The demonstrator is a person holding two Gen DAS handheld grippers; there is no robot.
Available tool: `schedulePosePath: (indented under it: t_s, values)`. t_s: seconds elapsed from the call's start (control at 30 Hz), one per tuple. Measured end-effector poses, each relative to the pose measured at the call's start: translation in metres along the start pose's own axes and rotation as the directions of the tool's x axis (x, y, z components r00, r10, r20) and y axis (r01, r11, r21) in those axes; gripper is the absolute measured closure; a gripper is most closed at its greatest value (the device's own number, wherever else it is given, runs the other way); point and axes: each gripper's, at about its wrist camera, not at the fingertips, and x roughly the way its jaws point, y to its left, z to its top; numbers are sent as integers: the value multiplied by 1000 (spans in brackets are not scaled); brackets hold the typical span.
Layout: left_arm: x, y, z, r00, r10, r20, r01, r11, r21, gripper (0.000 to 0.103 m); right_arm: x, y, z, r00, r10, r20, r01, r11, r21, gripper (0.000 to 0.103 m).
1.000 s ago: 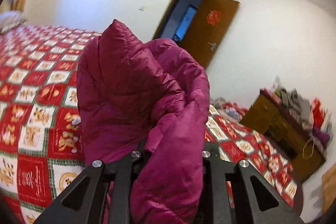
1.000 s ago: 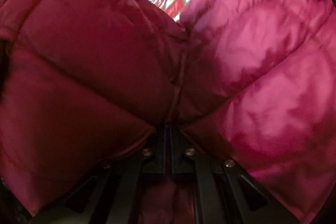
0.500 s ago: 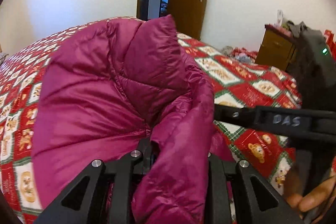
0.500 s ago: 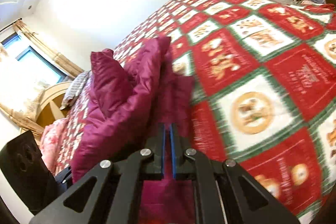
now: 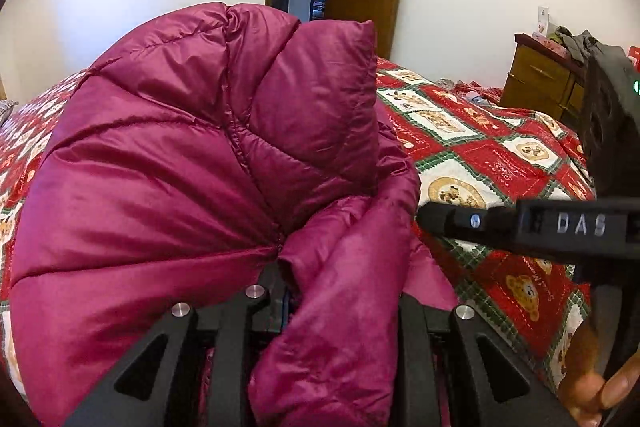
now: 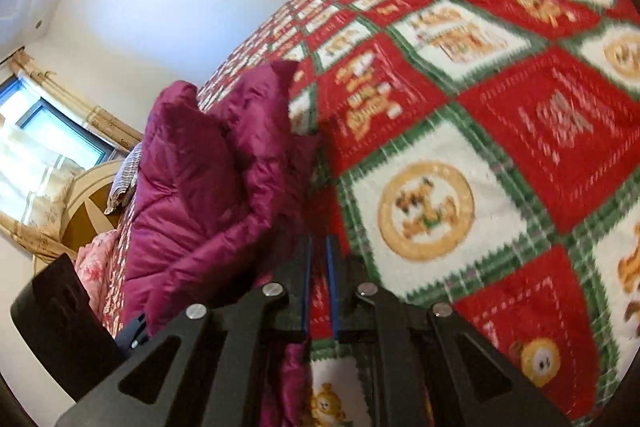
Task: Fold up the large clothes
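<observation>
Lowered onto bedspread [image 5: 472, 147] | jacket [image 5: 180, 167]: magenta, quilted, puffy, bunched

Puffy folds of the magenta down jacket [image 5: 168, 187] bury the left gripper's [image 5: 340, 291] fingertips; the bedspread [image 6: 500, 131] on the right blurs.

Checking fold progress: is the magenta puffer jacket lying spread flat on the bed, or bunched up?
Bunched up. The jacket mounds in puffy folds on the quilt, with a fold pinched in the left gripper.
</observation>
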Motion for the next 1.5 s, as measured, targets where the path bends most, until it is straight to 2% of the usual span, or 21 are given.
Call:
schedulePosePath:
  t_s: [0.17,0.23,0.27,0.3,0.33,0.37,0.47,0.53,0.63,0.73,0.87,0.93,1.13,1.23,1.33,1.43,1.5]
  values:
    - [0,-3,0,1000,12,-2,-12,1000,13,82,-17,1,2,1000,4,29,-4,1000,10,91]
    - [3,-6,0,1000,14,-1,-14,1000,16,82,-24,10,11,998,29,49,-28,999,-23,90]
    - [4,-7,0,1000,14,-1,-14,1000,17,82,-25,19,17,998,46,53,-43,998,-54,85]
    - [4,-7,0,1000,13,-1,-13,1000,16,82,-24,29,23,997,64,48,-59,994,-96,73]
    - [4,-7,0,1000,13,-1,-13,1000,16,82,-21,38,27,997,71,42,-65,989,-134,65]
    - [4,-8,0,1000,13,-1,-13,1000,17,82,-19,42,28,997,71,35,-64,985,-161,63]
    - [4,-10,0,1000,15,0,-15,1000,20,82,0,55,30,998,67,-21,-70,974,-217,67]
    - [4,-11,1,1000,14,-1,-14,1000,21,82,17,52,25,998,17,-60,-31,972,-233,72]
    - [4,-13,1,1000,19,-6,-18,1000,25,82,30,48,19,998,-40,-58,24,966,-256,78]
    - [4,-14,1,1000,19,-5,-19,999,27,81,34,34,17,997,-16,-73,0,977,-211,81]
    - [1,-20,1,999,32,-11,-31,998,48,80,40,7,19,990,94,-108,-105,990,-96,84]
    - [-6,-27,-1,999,46,-20,-44,995,90,79,40,-1,19,985,126,-121,-134,989,-58,85]
    - [-54,-39,-25,998,57,-38,-46,967,251,71,37,14,17,991,57,-121,-77,983,-166,85]
    - [-83,-38,-35,999,11,-38,0,961,277,57,36,13,14,993,60,-106,-77,982,-172,85]
    - [-108,-29,-44,998,-45,-42,55,957,285,56,36,5,15,989,107,-107,-120,985,-125,85]
    - [-129,-1,-40,983,-180,-40,184,968,170,56,34,3,14,988,107,-108,-122,983,-140,85]
    - [-135,26,-24,975,-224,0,223,973,58,56,32,4,14,989,97,-111,-114,982,-151,85]
